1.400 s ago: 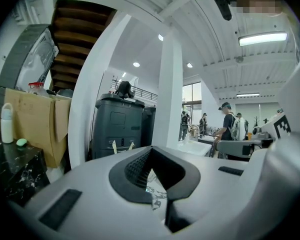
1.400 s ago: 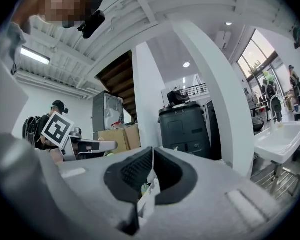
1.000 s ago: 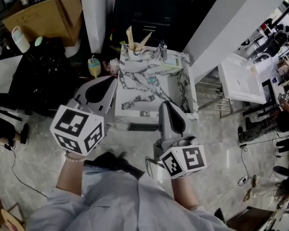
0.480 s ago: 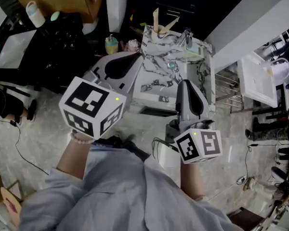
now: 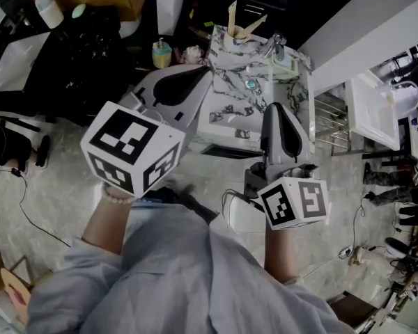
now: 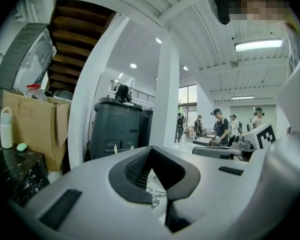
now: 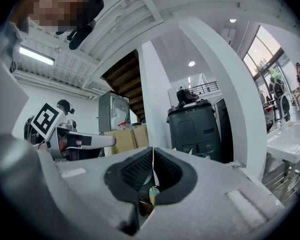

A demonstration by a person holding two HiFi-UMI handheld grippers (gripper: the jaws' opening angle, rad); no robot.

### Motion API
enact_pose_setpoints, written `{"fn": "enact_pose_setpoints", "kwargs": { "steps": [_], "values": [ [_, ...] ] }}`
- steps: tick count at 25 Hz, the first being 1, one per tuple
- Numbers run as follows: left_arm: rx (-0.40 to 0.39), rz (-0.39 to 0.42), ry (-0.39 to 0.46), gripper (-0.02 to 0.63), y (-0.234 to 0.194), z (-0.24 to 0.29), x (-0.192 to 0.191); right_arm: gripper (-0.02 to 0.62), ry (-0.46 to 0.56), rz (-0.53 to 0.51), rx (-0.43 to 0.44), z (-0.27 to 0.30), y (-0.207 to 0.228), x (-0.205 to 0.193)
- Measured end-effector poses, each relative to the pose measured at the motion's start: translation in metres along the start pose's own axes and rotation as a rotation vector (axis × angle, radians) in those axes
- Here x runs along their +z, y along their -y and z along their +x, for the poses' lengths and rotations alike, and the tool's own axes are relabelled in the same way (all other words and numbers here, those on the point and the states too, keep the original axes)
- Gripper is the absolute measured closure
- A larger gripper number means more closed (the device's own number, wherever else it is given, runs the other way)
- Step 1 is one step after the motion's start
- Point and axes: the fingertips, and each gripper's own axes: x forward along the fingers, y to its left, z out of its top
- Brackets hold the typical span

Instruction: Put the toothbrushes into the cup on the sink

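Left gripper (image 6: pixel 151 149) first: the two dark pads meet at the tip, jaws together, nothing clamped between them. Through the notch behind the tip there is only a sliver of veined marble. It points roughly level, toward a black bin (image 6: pixel 117 129) with a cardboard box (image 6: pixel 32 126) off to the left.

Over to the right gripper (image 7: pixel 153 150), and it is the same story: jaws closed tip to tip and empty. A small yellow bottle (image 7: pixel 153 194) peeks through the notch, but it is well beyond the jaws and not held.

From the head view, both grippers are held out in front of the person. The left one has its nose at the left edge of the marble sink (image 5: pixel 223 127). The right one hangs over the sink's near edge, and the two are well apart.

Now the cup (image 5: pixel 234 40): it stands at the sink's far left corner, near the faucet (image 5: pixel 274 46). Two pale toothbrushes (image 5: pixel 231 16) are already standing in it, leaning away from each other. Neither gripper is anywhere near the cup.

The yellow bottle sits just off the sink's left side, and a white bottle (image 5: pixel 47 7) stands on the dark counter further left.
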Motion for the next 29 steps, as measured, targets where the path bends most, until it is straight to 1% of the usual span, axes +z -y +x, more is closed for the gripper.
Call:
{"fn": "enact_pose_setpoints", "kwargs": {
  "steps": [8, 16, 21, 29],
  "values": [
    [0.000, -0.021, 0.008, 0.601, -0.008, -0.007, -0.005, 0.597, -0.016, -0.018, 0.005, 0.001, -0.013, -0.008],
    [-0.015, -0.027, 0.013, 0.601, -0.010, -0.010, -0.002, 0.597, -0.033, -0.022, 0.006, 0.001, -0.021, -0.009],
    [-0.026, -0.034, 0.009, 0.601, -0.009, -0.008, -0.004, 0.597, -0.039, -0.026, -0.003, -0.002, -0.020, -0.011],
    [-0.023, -0.042, 0.002, 0.601, -0.010, -0.008, -0.005, 0.597, -0.043, -0.027, -0.007, -0.002, -0.019, -0.010]
  ]
}}
